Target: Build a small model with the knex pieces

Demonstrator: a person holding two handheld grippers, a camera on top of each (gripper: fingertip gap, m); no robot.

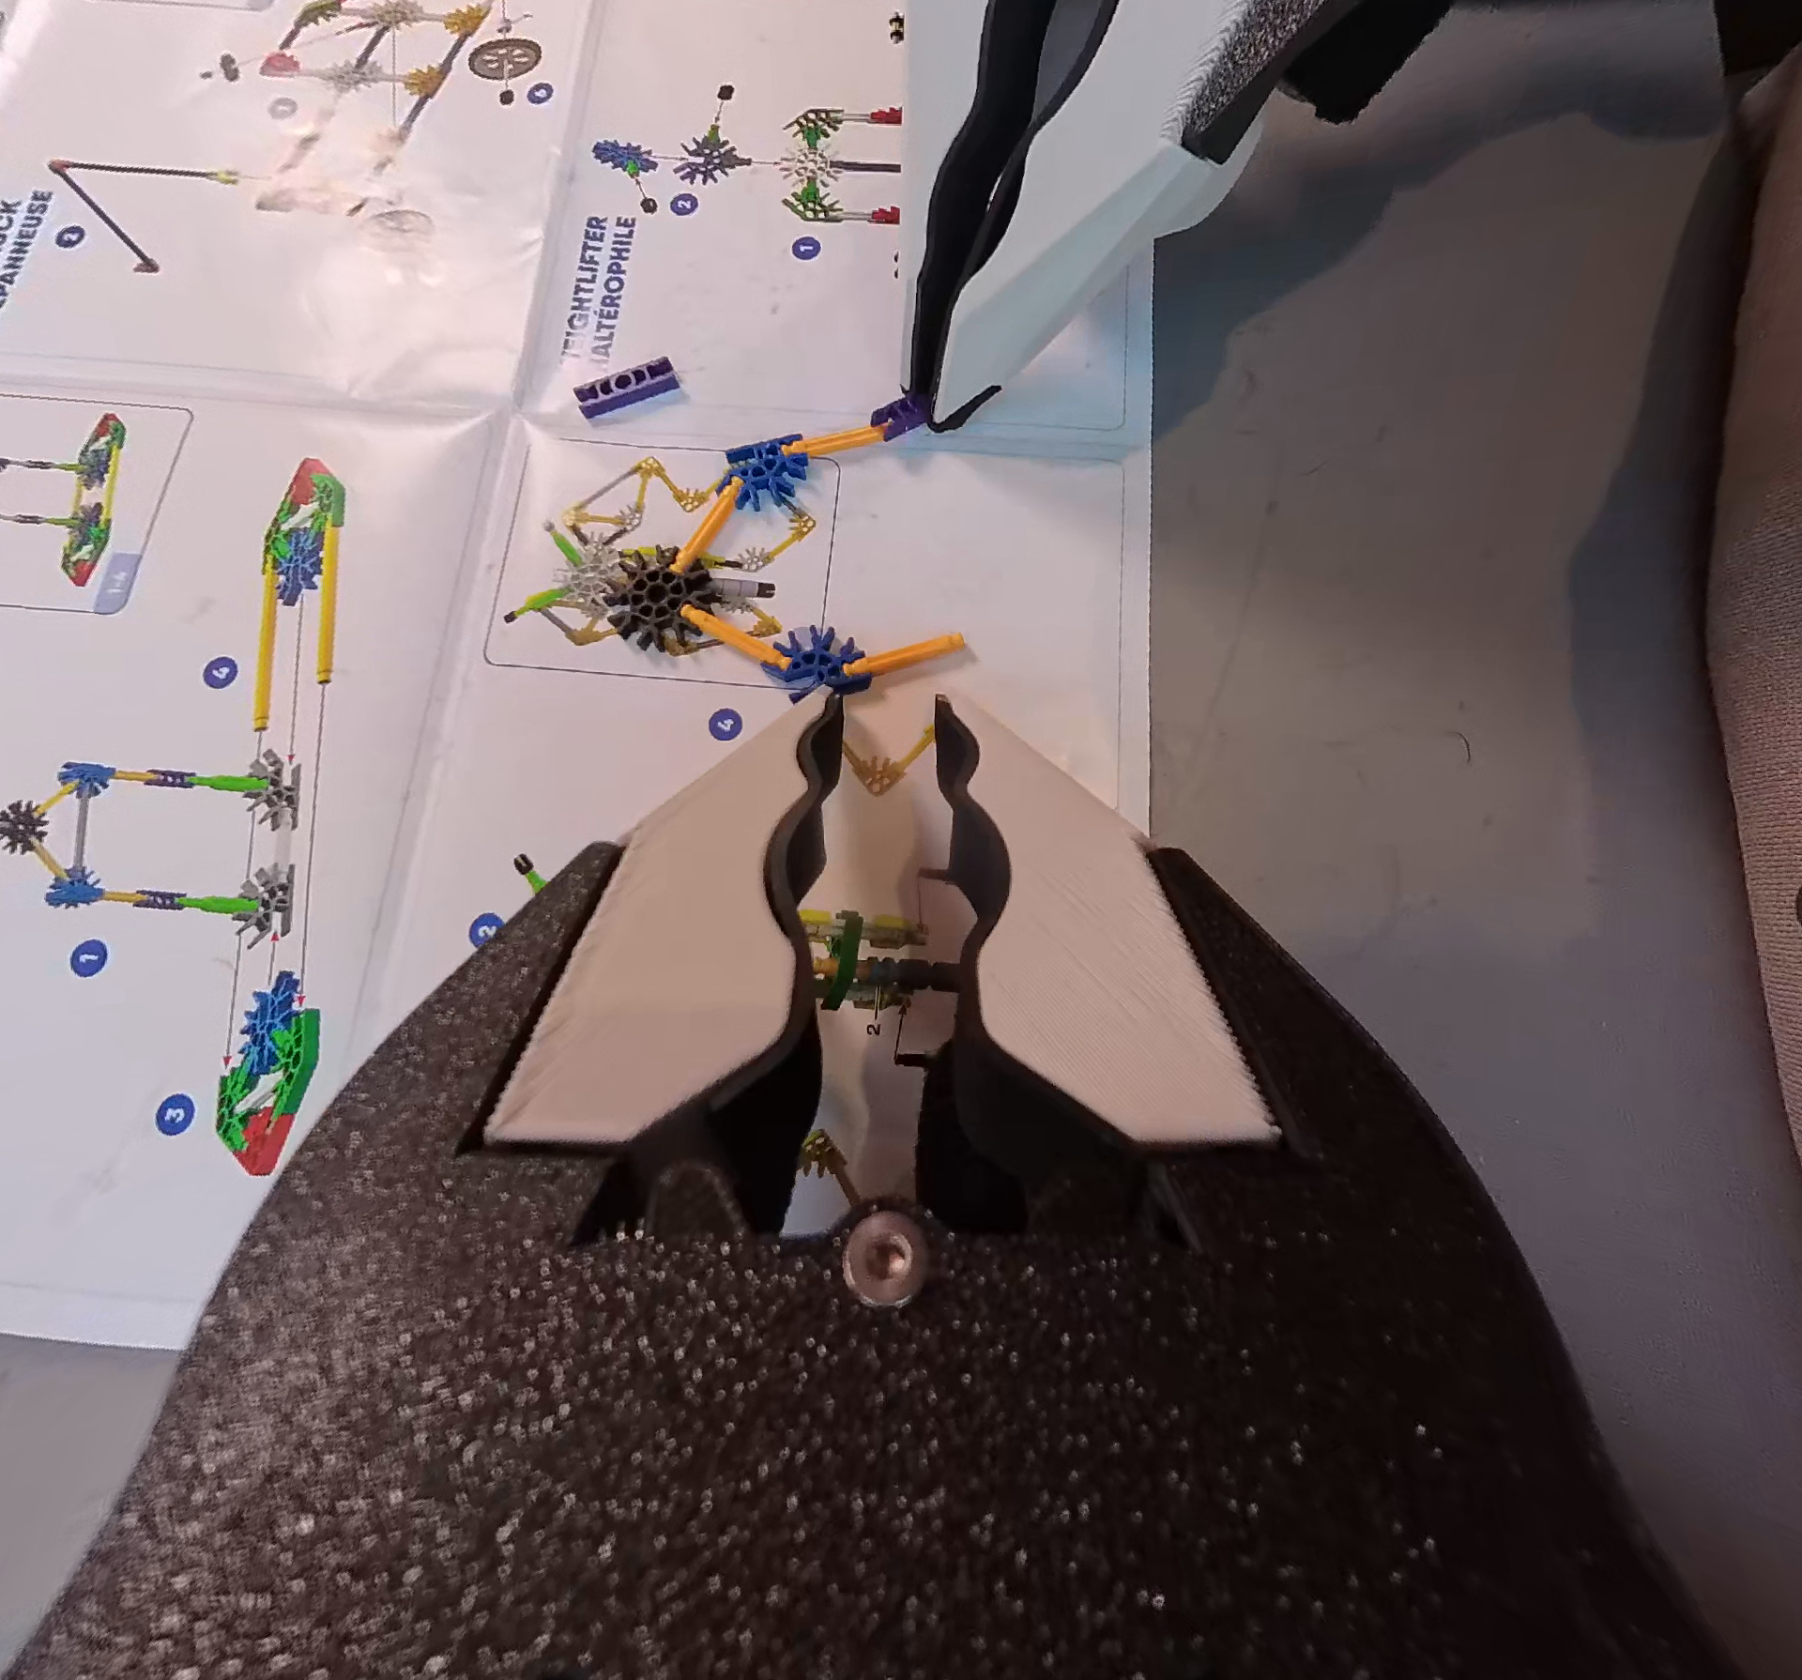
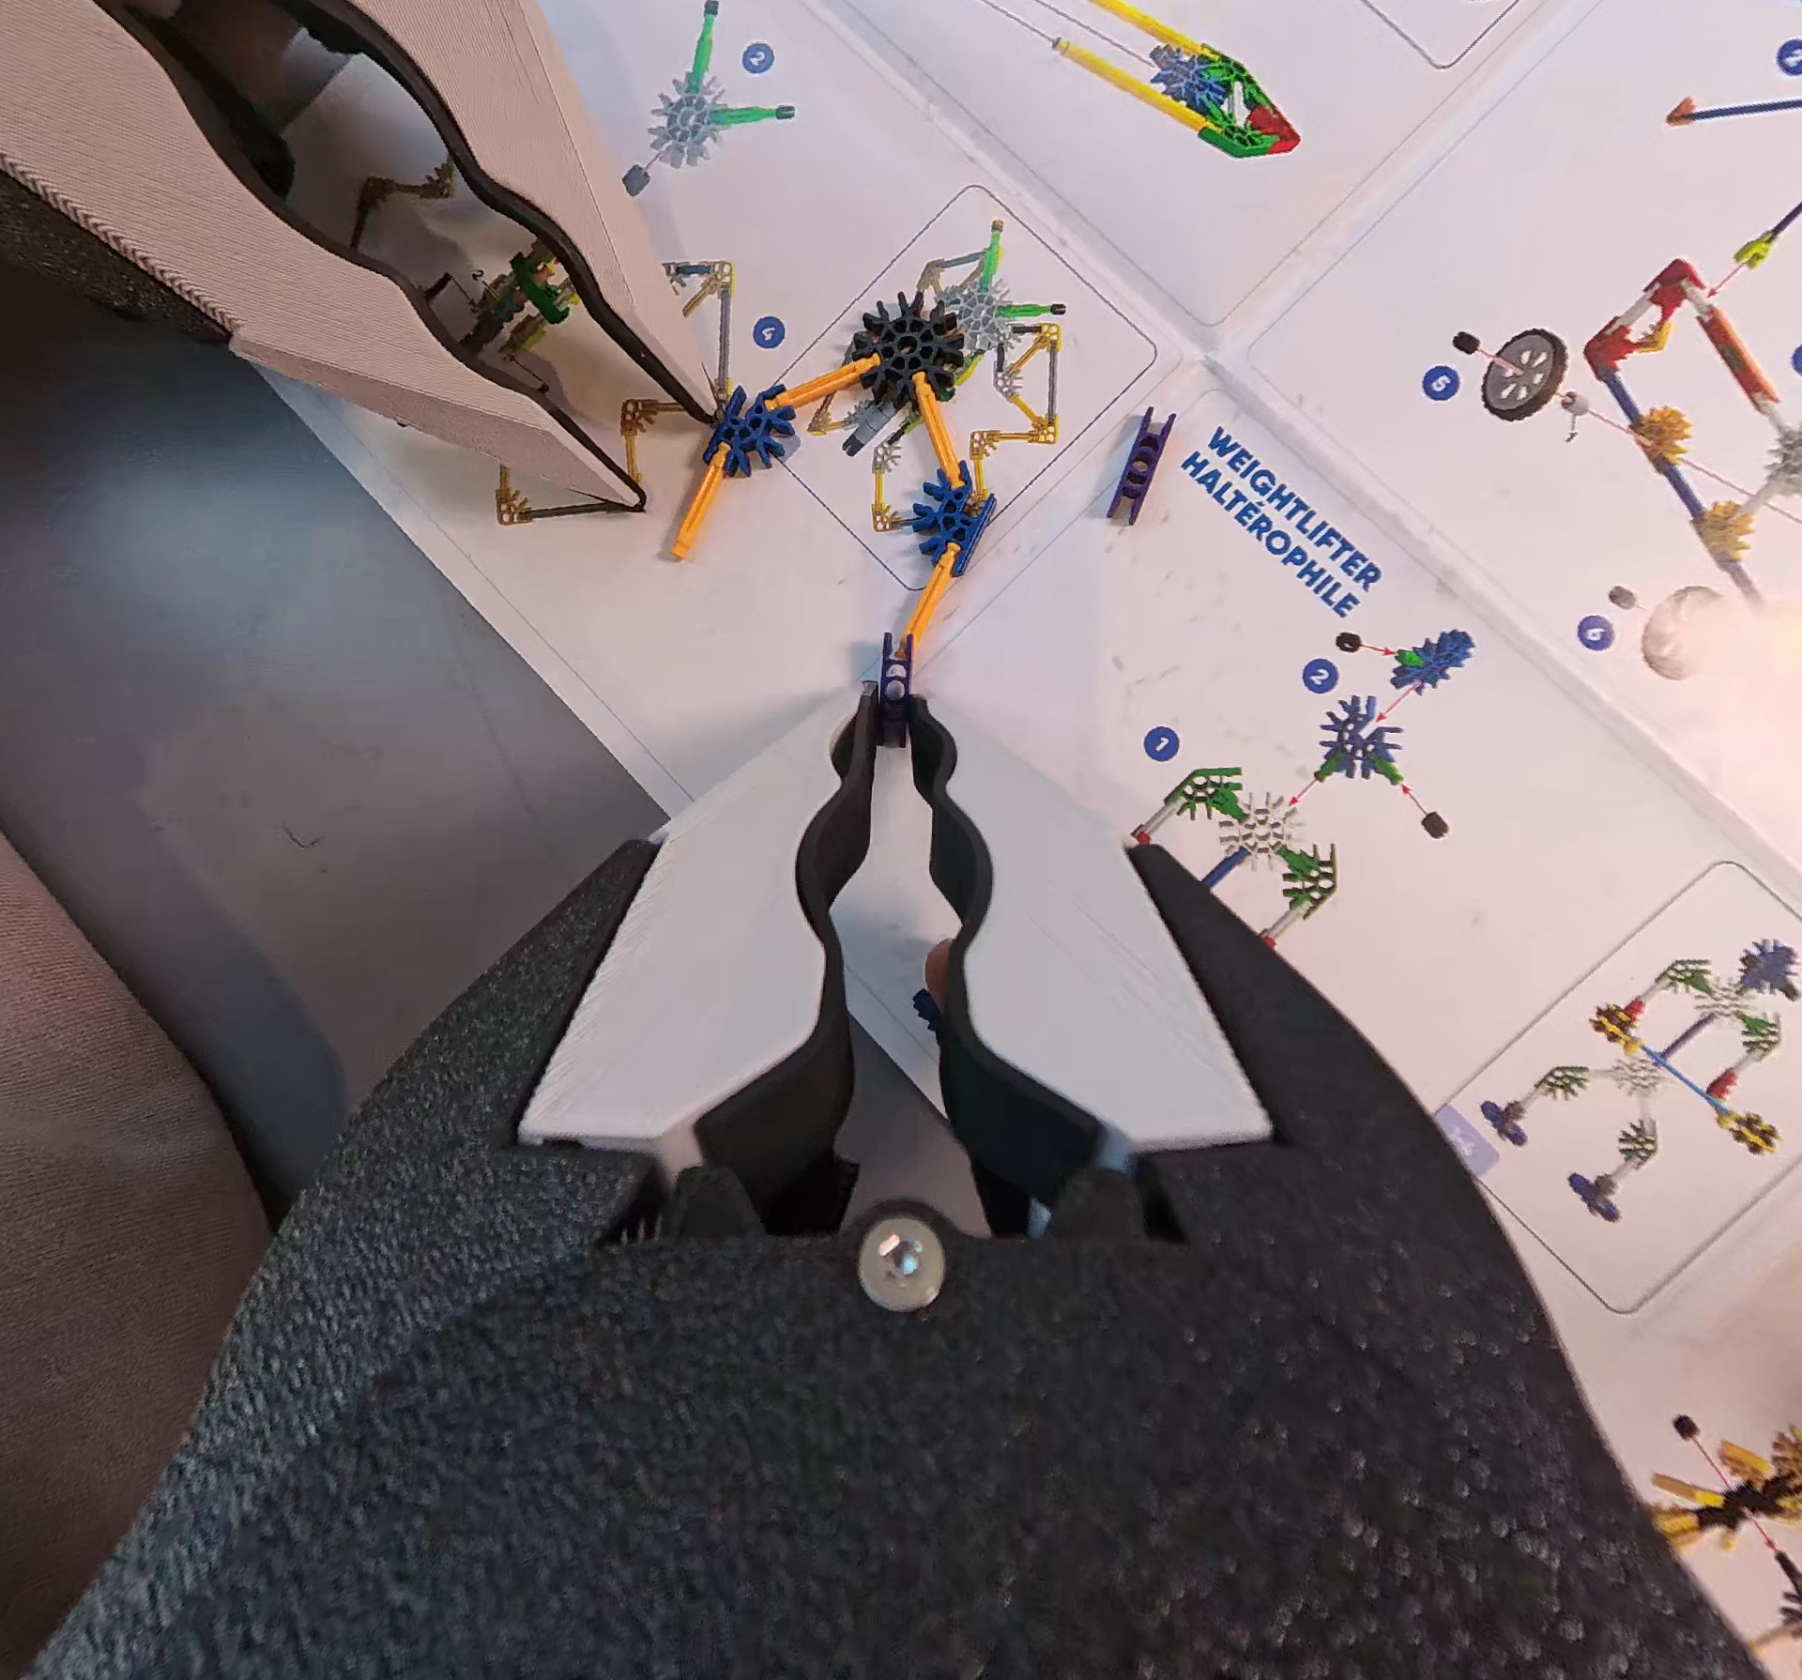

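Note:
A small toy build lies on a printed instruction sheet (image 1: pixel 410 424): a black hub (image 1: pixel 666 598) with yellow rods to two blue connectors (image 1: pixel 768 469) (image 1: pixel 817 655). My right gripper (image 2: pixel 894 707) is shut on a purple clip (image 2: pixel 895 670) at the end of the yellow rod (image 2: pixel 926 600) from one blue connector (image 2: pixel 948 514); it also shows in the left wrist view (image 1: pixel 921 412). My left gripper (image 1: pixel 885 705) is open, its tips just short of the other blue connector; in the right wrist view (image 2: pixel 678 453) one tip touches it (image 2: pixel 749 432).
A second purple clip (image 1: pixel 626 385) lies loose on the sheet, also in the right wrist view (image 2: pixel 1139 467). The sheet rests on a grey table (image 1: pixel 1414 756); its edge runs beside the build. A beige padded surface (image 1: pixel 1755 561) borders the table. The grippers' ends are close to 7 cm from one another. The black hub (image 1: pixel 666 598) sits 4 cm or so from the ends of my left fingers. My right wrist view (image 2: pixel 901 356) looks at it from another angle.

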